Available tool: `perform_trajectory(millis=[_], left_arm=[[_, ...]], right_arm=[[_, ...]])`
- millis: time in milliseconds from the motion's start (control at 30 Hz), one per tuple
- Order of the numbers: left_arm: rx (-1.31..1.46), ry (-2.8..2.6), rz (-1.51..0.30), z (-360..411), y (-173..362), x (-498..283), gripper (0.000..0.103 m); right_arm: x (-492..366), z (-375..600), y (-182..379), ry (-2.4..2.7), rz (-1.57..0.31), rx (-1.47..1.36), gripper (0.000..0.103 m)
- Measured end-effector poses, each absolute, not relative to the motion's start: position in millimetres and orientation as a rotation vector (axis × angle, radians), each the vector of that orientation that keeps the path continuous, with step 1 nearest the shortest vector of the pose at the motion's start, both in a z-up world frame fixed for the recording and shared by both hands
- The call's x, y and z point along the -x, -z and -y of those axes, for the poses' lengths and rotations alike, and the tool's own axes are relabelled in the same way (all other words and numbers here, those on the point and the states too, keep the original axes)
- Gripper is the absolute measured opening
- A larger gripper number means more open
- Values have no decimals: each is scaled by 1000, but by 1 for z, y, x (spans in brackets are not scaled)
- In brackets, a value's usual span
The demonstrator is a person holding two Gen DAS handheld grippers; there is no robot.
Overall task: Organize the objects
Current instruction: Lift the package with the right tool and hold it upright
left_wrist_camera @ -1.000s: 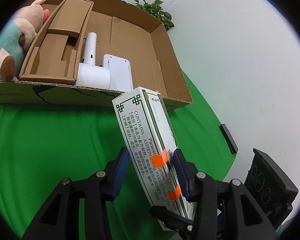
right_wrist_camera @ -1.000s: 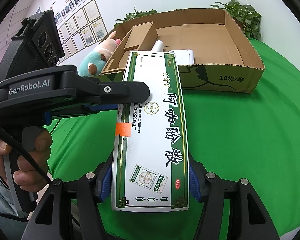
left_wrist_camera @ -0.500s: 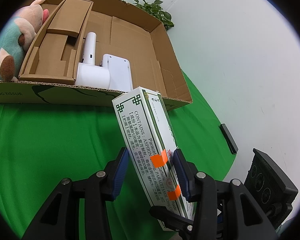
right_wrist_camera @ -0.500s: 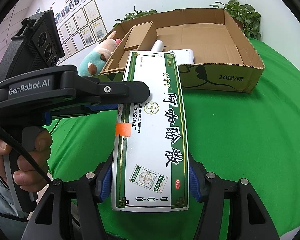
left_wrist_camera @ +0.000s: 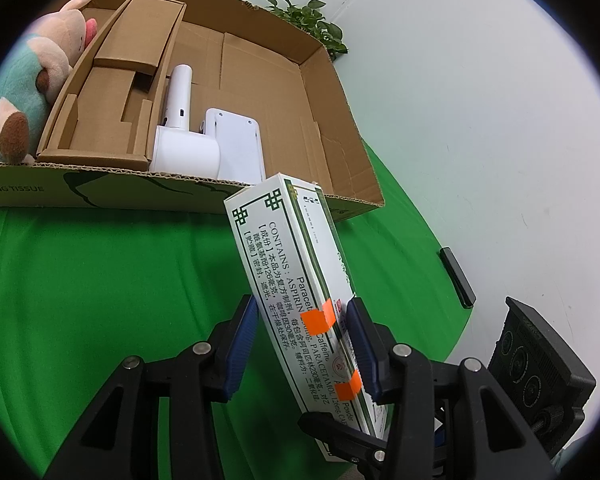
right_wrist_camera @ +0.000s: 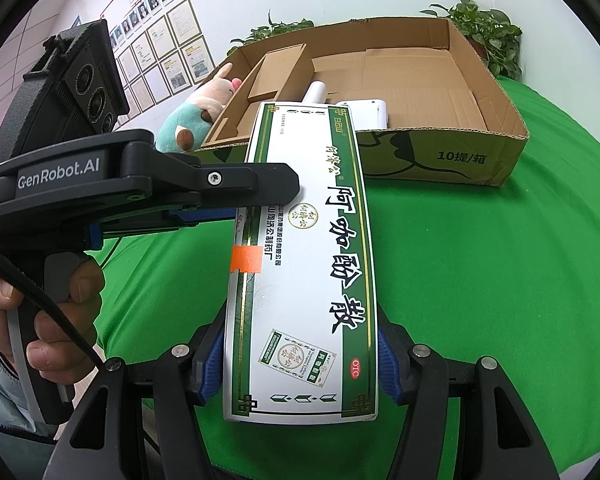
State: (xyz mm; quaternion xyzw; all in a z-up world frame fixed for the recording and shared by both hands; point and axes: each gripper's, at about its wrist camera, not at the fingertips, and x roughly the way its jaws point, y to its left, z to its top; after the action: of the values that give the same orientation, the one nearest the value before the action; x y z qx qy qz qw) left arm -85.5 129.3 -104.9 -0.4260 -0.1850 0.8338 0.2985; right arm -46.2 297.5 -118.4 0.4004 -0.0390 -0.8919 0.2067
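Grippers both grasp the medicine box (right_wrist_camera: 304, 264), right gripper (right_wrist_camera: 300, 364) across its near end, left gripper (left_wrist_camera: 302, 336) across its thickness, aloft before the cardboard box (right_wrist_camera: 440, 152), so packing seems unfinished, white device (left_wrist_camera: 188, 152) already inside.

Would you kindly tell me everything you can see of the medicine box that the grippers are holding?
The medicine box is a long, flat carton, seemingly cardboard, white with green and gold borders, large black Chinese characters, a red OTC mark and small English print naming aspirin and paracetamol. Orange tape tabs sit on one long edge. It is closed and held above the green cloth, pointing toward the cardboard box. The right hand-held gripper clamps its near end; the left hand-held gripper's pads sit on its faces.
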Motion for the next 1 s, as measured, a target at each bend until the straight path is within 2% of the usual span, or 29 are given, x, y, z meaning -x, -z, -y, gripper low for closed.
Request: perform_trajectory(millis=[1000], left_arm=[[1136,-2213,493,-130,105,88,45]], right_arm=[[47,-298,119,2483,113,-1119,59]])
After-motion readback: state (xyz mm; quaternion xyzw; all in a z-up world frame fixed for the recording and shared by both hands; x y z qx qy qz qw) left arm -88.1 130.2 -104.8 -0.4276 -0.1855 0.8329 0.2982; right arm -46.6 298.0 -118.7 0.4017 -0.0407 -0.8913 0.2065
